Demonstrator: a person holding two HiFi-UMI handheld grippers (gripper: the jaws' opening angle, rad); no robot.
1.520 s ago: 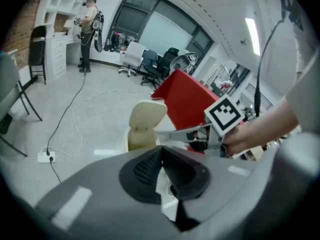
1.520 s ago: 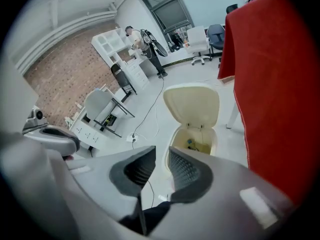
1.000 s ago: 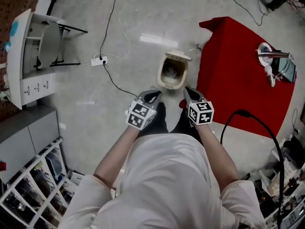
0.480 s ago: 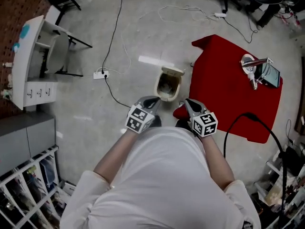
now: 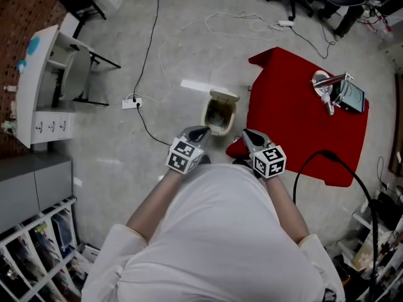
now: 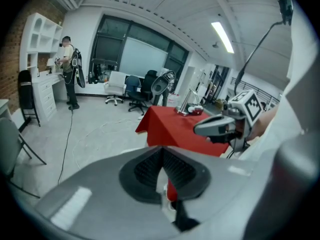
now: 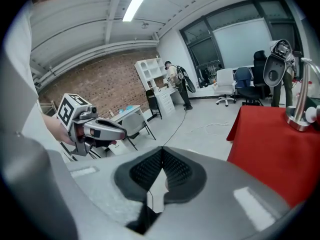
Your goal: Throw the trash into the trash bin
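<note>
On the floor ahead of the person: one red-covered table [image 5: 296, 128], then one trash bin [image 5: 225, 96] just beside its left edge, lid up, contents unclear. Two grippers near the bin: left gripper [image 5: 200, 131] and right gripper [image 5: 246, 133], jaws closed on nothing.

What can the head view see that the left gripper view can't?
Only the head view shows the trash bin, lid open, and the power strip. Only the left gripper view shows the big windows, a ceiling light and a person standing far off. Both show the red table and the right gripper.
</note>
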